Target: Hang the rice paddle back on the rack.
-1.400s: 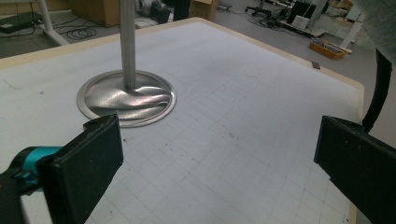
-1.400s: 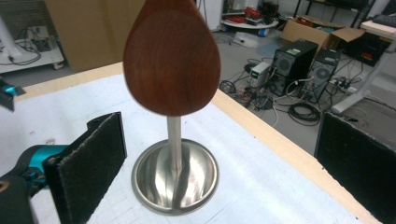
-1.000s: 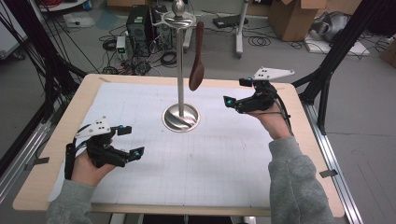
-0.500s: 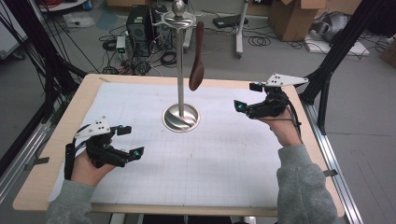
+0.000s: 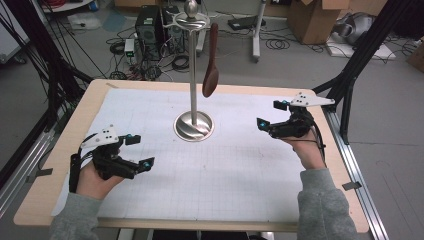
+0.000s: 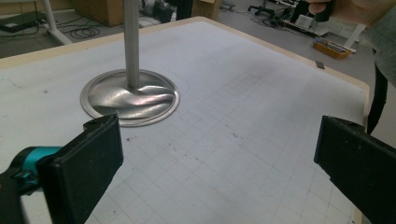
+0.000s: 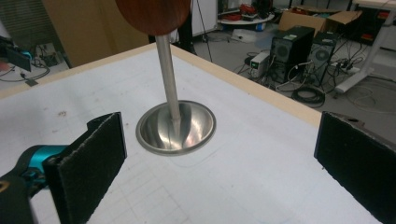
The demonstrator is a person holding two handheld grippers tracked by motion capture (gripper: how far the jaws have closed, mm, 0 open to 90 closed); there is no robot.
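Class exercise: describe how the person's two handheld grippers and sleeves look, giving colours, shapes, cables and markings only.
Both arms wear grey sleeves. The left gripper and right gripper are black, each with teal accents by its fingers and a grey three-cornered plate on top. The fingers are flat, rectangular black pads. A black cable trails from each gripper.

Brown wooden spoon (image 5: 211, 62) hangs bowl-down from hook of upright steel stand (image 5: 193, 75), mid-table.
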